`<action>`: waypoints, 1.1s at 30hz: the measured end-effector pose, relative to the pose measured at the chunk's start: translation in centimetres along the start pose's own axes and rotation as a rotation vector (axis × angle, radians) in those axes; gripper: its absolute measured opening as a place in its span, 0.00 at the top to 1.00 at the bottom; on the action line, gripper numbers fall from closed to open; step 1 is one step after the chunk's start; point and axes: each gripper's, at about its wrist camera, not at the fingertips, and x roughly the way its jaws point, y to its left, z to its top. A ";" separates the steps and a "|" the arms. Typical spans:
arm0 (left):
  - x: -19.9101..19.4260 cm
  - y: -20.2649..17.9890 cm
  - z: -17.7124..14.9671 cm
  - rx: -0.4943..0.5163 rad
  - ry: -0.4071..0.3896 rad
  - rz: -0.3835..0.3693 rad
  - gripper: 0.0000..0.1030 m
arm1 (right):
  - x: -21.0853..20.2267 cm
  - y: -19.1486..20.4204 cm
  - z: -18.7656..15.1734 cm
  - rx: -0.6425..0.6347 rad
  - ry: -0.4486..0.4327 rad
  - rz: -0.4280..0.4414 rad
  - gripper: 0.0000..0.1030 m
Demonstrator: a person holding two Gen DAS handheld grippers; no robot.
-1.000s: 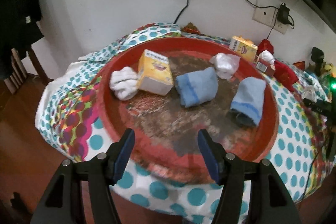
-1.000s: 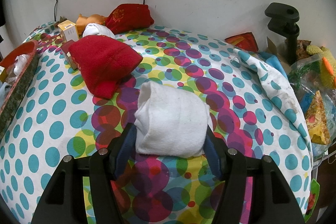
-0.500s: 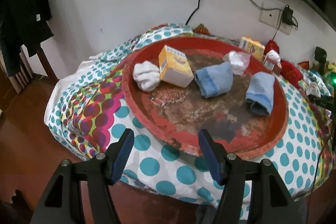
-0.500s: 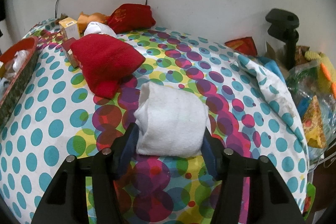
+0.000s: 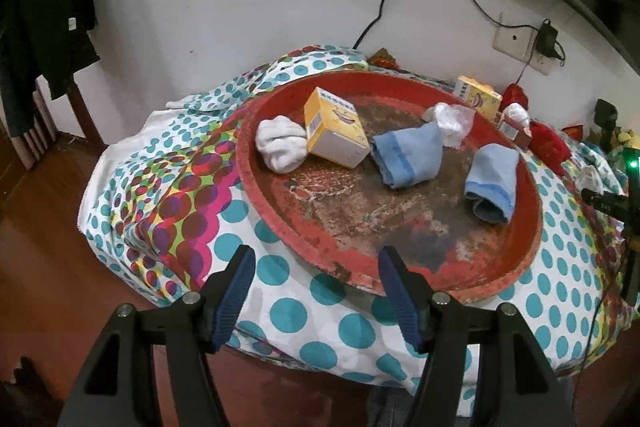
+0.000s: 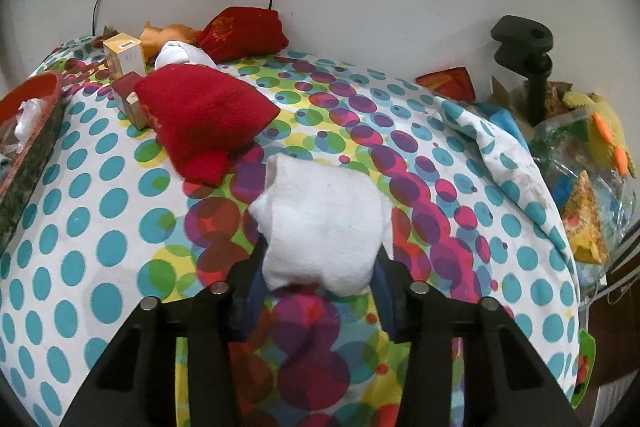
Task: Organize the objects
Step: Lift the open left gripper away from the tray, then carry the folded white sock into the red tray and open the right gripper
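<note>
While the right gripper (image 6: 320, 275) pinches a white sock roll (image 6: 322, 223) above the dotted tabletop (image 6: 100, 203), the left gripper (image 5: 316, 291) hangs spread at the red tray's (image 5: 400, 279) near rim

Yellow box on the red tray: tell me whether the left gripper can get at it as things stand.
Probably yes. The left gripper is open and empty before the red tray, and the yellow box is uncovered. A white sock and a blue cloth crowd its sides.
</note>
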 end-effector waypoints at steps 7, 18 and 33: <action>-0.2 0.5 0.0 -0.022 0.004 -0.011 0.36 | -2.5 0.7 -1.0 0.038 -0.025 0.061 0.64; -1.0 1.0 0.2 -0.038 -0.011 -0.026 0.36 | -6.3 4.2 -1.7 -0.016 -0.058 0.139 0.65; -0.9 2.8 0.3 -0.099 0.006 0.009 0.36 | -11.6 22.4 1.0 -0.257 -0.094 0.444 0.64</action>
